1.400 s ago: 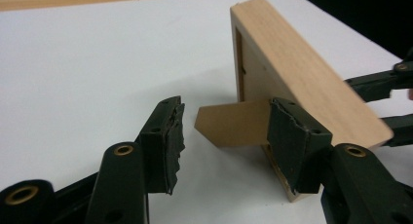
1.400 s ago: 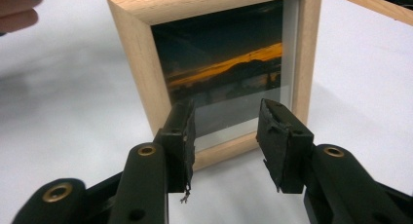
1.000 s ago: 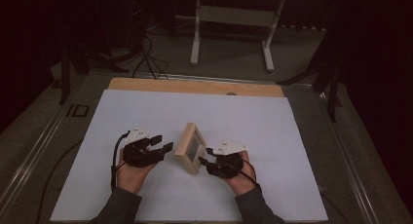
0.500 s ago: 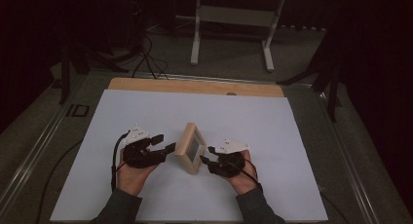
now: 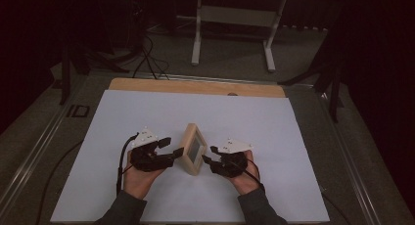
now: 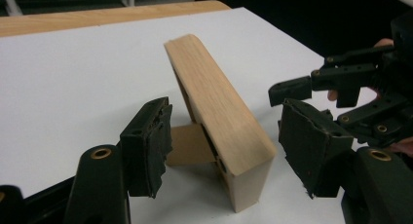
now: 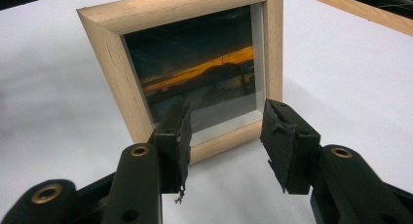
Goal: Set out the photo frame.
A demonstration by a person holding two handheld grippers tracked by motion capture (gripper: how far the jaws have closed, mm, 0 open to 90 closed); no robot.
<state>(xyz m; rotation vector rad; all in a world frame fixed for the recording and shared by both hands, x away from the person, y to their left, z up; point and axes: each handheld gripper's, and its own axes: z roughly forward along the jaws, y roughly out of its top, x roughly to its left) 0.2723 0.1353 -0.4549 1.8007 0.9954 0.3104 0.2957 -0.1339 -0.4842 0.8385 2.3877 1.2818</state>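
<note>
The left gripper [image 5: 174, 152] and the right gripper [image 5: 209, 158] rest low on the counter [image 5: 293, 137], each held in a hand, their tips pointing at one another. Both have their jaws spread apart, holding nothing.

Between the two grippers stands a small wooden frame [image 5: 192, 147], upright on the white sheet, leaning slightly back on a rear stand. From the left gripper [image 6: 224, 141], the frame [image 6: 219, 112] shows its plain wooden edge and back just ahead of the jaws, with the prop [image 6: 187, 146] touching the sheet behind it; the right gripper [image 6: 292, 95] is just past the frame. From the right gripper [image 7: 225, 136], the frame [image 7: 122, 63] faces the jaws, close in front, showing a dusk landscape photo [image 7: 199, 68].

Beyond the frame, the sheet ends at a bare wood strip [image 5: 195, 86] of the counter.
</note>
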